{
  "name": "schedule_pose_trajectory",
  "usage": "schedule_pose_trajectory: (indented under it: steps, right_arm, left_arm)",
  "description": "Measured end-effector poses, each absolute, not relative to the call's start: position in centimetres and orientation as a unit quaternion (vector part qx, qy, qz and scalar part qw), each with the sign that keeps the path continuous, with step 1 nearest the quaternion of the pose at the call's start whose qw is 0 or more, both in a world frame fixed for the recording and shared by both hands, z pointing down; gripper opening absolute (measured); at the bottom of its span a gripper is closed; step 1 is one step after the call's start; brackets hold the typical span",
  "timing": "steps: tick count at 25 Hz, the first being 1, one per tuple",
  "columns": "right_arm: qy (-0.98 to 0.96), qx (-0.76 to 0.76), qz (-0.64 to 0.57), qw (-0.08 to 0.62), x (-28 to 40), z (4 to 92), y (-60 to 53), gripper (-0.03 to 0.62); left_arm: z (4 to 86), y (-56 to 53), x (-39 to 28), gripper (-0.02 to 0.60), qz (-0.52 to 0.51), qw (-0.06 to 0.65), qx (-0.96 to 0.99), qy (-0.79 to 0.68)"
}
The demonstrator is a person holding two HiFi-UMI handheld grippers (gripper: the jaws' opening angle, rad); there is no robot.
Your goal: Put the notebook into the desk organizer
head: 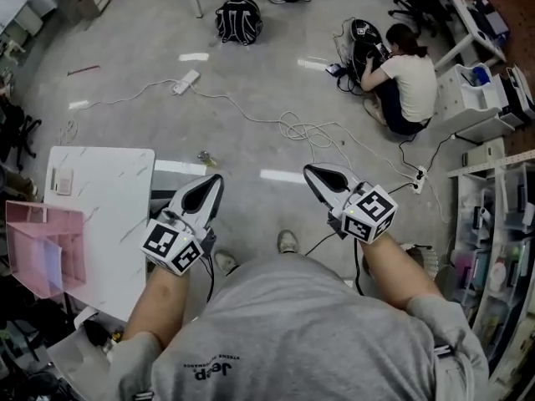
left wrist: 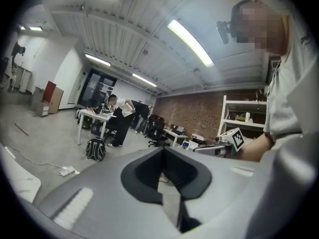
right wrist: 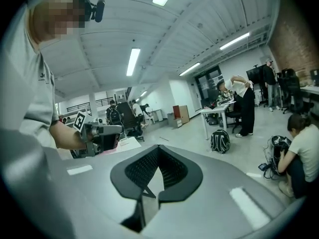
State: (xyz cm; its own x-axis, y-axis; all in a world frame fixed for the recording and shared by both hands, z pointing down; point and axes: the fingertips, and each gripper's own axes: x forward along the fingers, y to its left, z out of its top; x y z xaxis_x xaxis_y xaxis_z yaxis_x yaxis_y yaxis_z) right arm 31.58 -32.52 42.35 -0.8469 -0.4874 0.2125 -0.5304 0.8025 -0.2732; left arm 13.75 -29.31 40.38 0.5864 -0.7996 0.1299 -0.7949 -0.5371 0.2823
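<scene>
White marbled surface [head: 109, 203] at left carries a pink organizer [head: 42, 249] at its left edge and a small pale card [head: 63, 180]; grey floor [head: 251, 153] bears a power strip [head: 185, 82], loose cables [head: 301, 129] and a black backpack [head: 238, 19].

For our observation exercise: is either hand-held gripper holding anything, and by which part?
Nothing is held. The left hand-held gripper and the right hand-held gripper both have their jaws shut with nothing between them.
</scene>
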Motion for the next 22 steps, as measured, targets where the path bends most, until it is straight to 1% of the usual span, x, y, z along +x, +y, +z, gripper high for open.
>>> schedule_pose_trajectory:
  steps: [4, 8, 22]
  right_arm:
    - [-0.946, 0.275, 0.160, 0.069, 34.1, 42.6, -32.2, 0.002]
    - [-0.947, 0.273, 0.151, 0.072, 34.4, 42.5, -32.0, 0.002]
    - [-0.956, 0.245, 0.138, 0.083, 31.2, 42.1, -31.2, 0.002]
  left_arm:
    - [40.7, -29.7, 17.0, 0.055, -0.002, 0.160, 0.884, -0.440]
    - [40.9, -29.3, 18.2, 0.055, 0.004, 0.160, 0.889, -0.429]
    - [40.5, -28.7, 16.4, 0.055, -0.012, 0.161, 0.884, -0.439]
